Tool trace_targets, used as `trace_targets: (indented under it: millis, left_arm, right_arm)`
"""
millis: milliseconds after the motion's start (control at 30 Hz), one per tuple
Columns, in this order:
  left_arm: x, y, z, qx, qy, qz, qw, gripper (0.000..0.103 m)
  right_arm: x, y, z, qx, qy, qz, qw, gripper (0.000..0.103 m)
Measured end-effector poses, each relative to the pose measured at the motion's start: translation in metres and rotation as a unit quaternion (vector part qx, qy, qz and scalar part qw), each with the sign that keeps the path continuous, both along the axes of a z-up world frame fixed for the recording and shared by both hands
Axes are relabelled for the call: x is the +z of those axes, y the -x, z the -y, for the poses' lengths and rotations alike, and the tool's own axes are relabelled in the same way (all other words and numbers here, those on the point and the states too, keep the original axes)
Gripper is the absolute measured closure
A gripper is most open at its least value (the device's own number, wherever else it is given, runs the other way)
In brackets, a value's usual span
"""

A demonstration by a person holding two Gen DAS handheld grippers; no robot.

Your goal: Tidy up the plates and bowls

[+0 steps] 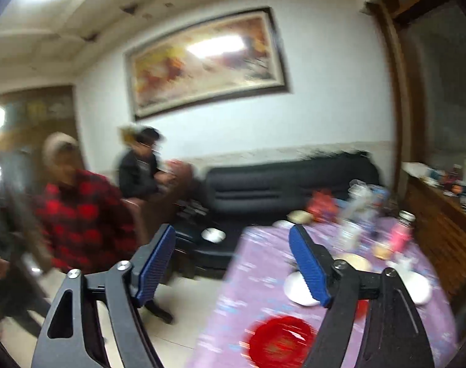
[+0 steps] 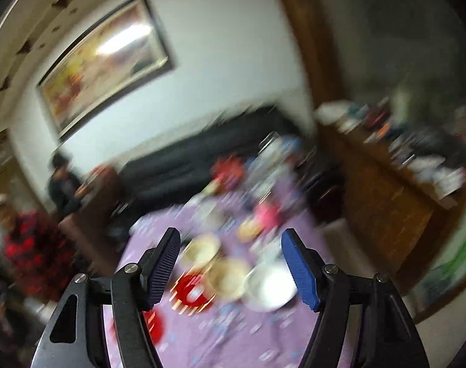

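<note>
the left gripper (image 1: 233, 242) is raised above the lilac patterned tablecloth (image 1: 257, 279), pointing slightly downward, jaws spread wide and empty. the right gripper (image 2: 230, 245) tilts more steeply down, also wide open with nothing held. below lie a red plastic bowl (image 2: 191, 291), cream bowls (image 2: 228, 279) and a white plate (image 2: 271, 286), all blurred.

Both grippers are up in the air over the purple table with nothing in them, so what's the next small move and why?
Probably lower the right gripper toward the white bowl, the dish nearest its open jaws. Both it and the left gripper are empty and raised above the purple tablecloth, while a red bowl and cream bowl sit unstacked. Blur hides exact rims.
</note>
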State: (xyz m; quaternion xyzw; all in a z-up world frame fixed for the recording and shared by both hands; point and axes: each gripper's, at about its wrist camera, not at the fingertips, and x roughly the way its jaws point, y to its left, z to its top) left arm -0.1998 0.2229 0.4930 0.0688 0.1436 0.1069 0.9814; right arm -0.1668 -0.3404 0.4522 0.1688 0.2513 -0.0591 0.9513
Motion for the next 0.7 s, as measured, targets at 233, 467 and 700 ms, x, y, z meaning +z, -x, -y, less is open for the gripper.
trace_targets:
  millis: [233,467,700]
  left_arm:
    - [-0.018,-0.006,-0.042,0.031,-0.011,-0.002,0.9995,0.008]
    - [-0.176,-0.075,-0.021,-0.084,0.103,-0.105,0.9856,0.005]
    - [-0.310,-0.168,0.051,-0.164,0.205,-0.245,0.9333,0.005]
  right_arm:
    - [0.005,0.000,0.022,-0.050,0.042,-0.014,0.998,0.015]
    - [-0.213,-0.064,-0.063,0.064,0.093,-0.154,0.982,0.015]
    - [-0.375,-0.107,-0.159,0.215,-0.052,-0.202,0.954,0.015]
